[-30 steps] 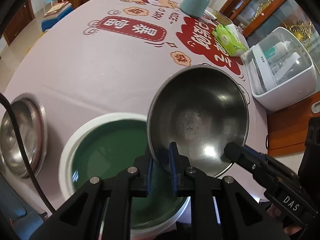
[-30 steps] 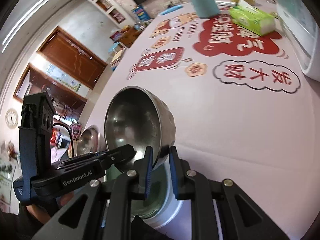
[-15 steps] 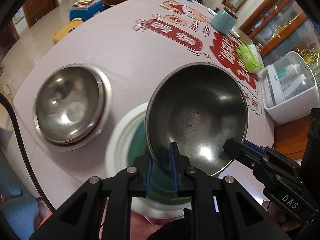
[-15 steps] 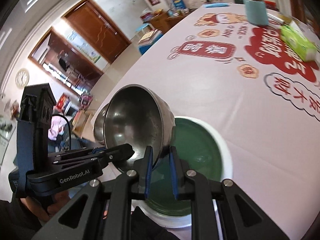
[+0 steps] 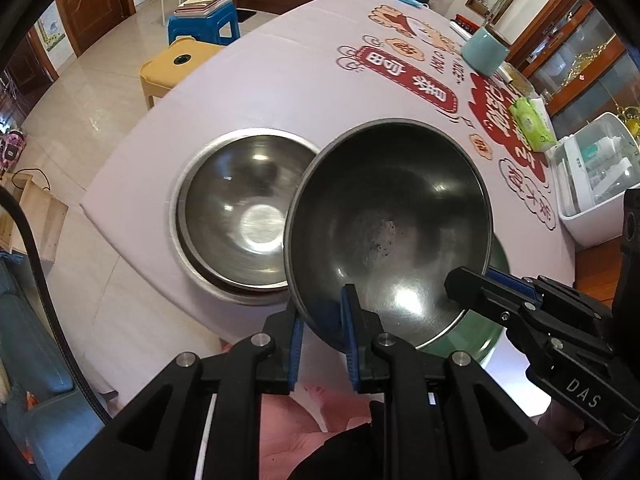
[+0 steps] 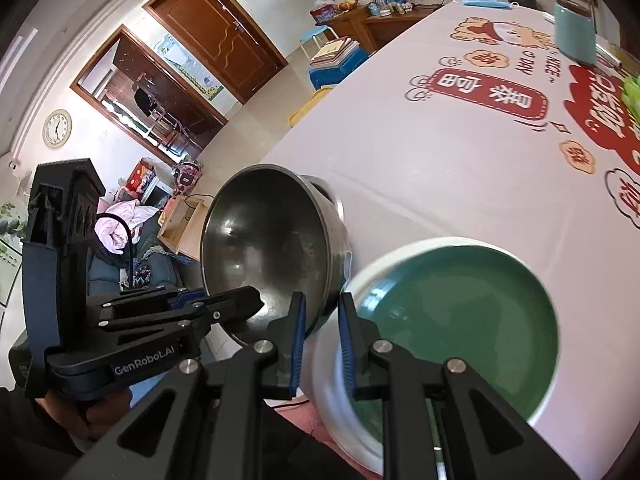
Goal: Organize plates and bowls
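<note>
A steel bowl (image 5: 388, 232) hangs tilted above the table, held by both grippers. My left gripper (image 5: 322, 312) is shut on its near rim. My right gripper (image 6: 322, 312) is shut on the rim's right side, and one of its fingers (image 5: 464, 280) reaches into the bowl. In the right wrist view the same bowl (image 6: 268, 240) shows with the left gripper (image 6: 240, 304) on it. A second steel bowl (image 5: 244, 208) rests on a pale plate (image 5: 176, 216) near the table's corner, partly under the held bowl. A green plate with a white rim (image 6: 460, 320) lies to the right.
The table's corner and edge (image 5: 120, 216) lie just left of the resting bowl, with floor and a yellow stool (image 5: 176, 64) beyond. Farther back on the table stand a teal canister (image 5: 484, 54), a green tissue pack (image 5: 532, 124) and a white box of bottles (image 5: 596, 184).
Both grippers have carried the steel bowl leftward, from above the green plate to partly over the second steel bowl. Both grips are unchanged.
</note>
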`<action>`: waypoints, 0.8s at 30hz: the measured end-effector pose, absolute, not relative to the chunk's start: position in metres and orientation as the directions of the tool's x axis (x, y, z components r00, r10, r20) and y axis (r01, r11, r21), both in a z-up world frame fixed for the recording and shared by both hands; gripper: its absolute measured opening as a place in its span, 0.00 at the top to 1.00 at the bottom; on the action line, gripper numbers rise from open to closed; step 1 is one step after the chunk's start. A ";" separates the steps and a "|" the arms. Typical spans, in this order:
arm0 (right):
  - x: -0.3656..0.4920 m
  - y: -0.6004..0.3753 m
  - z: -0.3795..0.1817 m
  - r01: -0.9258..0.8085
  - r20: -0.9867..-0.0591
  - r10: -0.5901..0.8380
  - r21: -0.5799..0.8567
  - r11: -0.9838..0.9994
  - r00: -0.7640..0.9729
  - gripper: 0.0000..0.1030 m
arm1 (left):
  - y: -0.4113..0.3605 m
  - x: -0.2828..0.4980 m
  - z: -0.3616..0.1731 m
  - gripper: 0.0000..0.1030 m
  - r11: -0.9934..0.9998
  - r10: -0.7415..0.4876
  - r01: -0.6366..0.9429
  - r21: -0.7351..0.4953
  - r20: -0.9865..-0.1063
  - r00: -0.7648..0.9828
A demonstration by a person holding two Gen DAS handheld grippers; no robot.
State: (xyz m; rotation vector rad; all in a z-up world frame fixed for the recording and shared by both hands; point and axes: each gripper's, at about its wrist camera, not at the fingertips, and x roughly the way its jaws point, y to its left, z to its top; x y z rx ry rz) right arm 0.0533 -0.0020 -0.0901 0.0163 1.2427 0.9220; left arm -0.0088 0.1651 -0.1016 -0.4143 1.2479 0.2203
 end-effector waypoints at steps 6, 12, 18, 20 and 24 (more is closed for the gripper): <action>0.050 0.029 -0.096 -0.566 -0.815 0.578 0.461 0.684 0.035 0.84 | 0.199 -0.010 -0.109 0.84 0.915 -0.080 -0.358 -0.186 -0.954 0.291; 0.048 0.052 -0.106 -0.514 -0.829 0.557 0.458 0.725 0.048 0.84 | 0.227 0.000 -0.120 0.84 0.934 -0.108 -0.304 -0.186 -0.961 0.253; 0.046 0.074 -0.114 -0.449 -0.846 0.527 0.443 0.776 0.076 0.84 | 0.248 0.017 -0.131 0.84 0.955 -0.147 -0.225 -0.192 -0.968 0.203; 0.046 0.078 -0.117 -0.429 -0.853 0.514 0.434 0.792 0.086 0.83 | 0.252 0.023 -0.135 0.84 0.963 -0.156 -0.188 -0.192 -0.970 0.188; 0.044 0.083 -0.124 -0.373 -0.869 0.483 0.414 0.830 0.110 0.83 | 0.257 0.034 -0.142 0.84 0.975 -0.175 -0.105 -0.193 -0.971 0.162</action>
